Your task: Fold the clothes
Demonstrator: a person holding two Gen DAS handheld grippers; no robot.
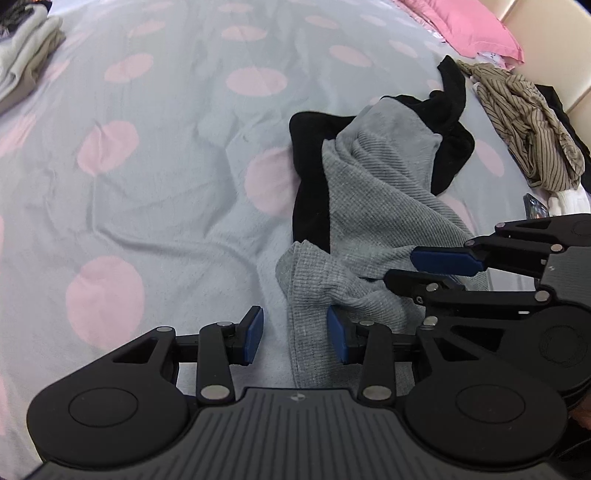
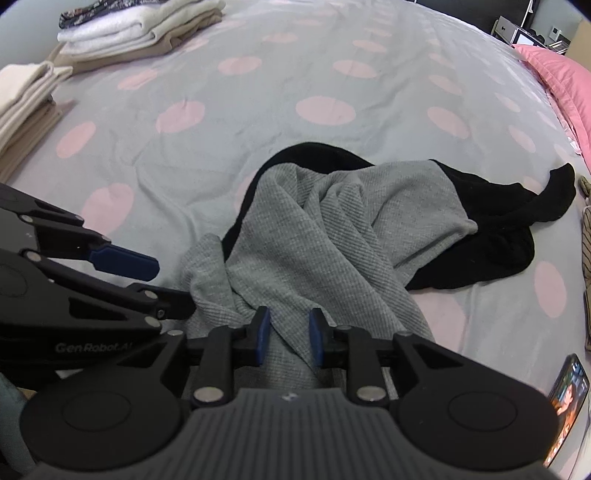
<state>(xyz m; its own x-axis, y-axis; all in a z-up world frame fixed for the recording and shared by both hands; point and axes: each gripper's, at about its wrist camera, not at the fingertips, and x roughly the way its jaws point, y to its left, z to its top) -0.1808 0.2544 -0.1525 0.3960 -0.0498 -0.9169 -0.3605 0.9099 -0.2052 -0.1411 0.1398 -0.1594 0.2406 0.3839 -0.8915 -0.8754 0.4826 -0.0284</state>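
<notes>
A grey ribbed-knit garment (image 1: 380, 184) (image 2: 332, 221) lies crumpled over black fabric (image 1: 310, 206) (image 2: 498, 251) on the bed. Its near end bunches toward both grippers. My left gripper (image 1: 295, 338) is open, and a grey edge of the garment hangs between its fingers, against the right pad (image 1: 338, 336). It also shows from the side in the right wrist view (image 2: 162, 284). My right gripper (image 2: 289, 336) has its jaws drawn in on a bundle of the grey knit, and wrinkles run toward them. From the left wrist view it (image 1: 406, 271) reaches in from the right.
The bed sheet (image 1: 166, 184) is grey with pink dots. Folded beige and white stacks (image 2: 140, 29) (image 2: 26, 99) (image 1: 26, 59) sit far left. A crumpled striped garment (image 1: 528, 122), a pink pillow (image 2: 561, 81) and a phone (image 2: 567, 398) lie on the right.
</notes>
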